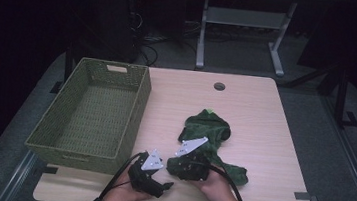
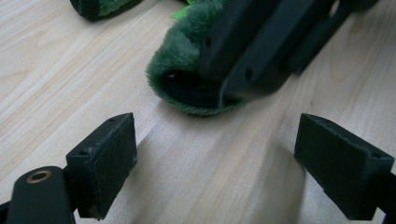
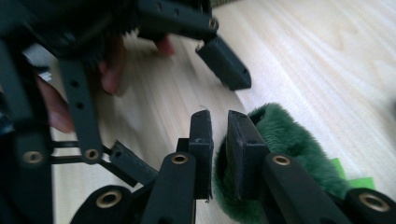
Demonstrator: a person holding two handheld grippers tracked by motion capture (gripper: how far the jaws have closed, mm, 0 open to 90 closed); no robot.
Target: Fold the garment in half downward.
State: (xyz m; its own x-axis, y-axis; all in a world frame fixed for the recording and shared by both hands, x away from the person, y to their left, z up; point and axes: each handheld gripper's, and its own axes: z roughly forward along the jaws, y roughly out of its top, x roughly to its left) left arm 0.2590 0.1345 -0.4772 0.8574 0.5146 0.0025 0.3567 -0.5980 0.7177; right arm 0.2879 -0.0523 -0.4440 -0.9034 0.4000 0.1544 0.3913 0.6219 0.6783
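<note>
A fuzzy green garment (image 1: pixel 206 128) lies crumpled on the wooden table (image 1: pixel 261 109), right of centre. One sleeve cuff (image 2: pixel 182 60) reaches toward the front edge. My right gripper (image 1: pixel 176 164) is at that cuff, its jaws nearly together and pinching the furry edge (image 3: pixel 289 140). In its own view the right gripper (image 3: pixel 220 135) has just a narrow slit between its pads. My left gripper (image 1: pixel 165 178) is just left of it, low over the bare wood and pointing at the cuff. The left gripper (image 2: pixel 215 163) is wide open with nothing between its jaws.
A green woven basket (image 1: pixel 135 111) stands on the table's left side, nothing visible inside it. A round cable hole (image 1: pixel 219 86) sits near the far edge. Past the table are a desk frame (image 1: pixel 202 32) and cables on the floor.
</note>
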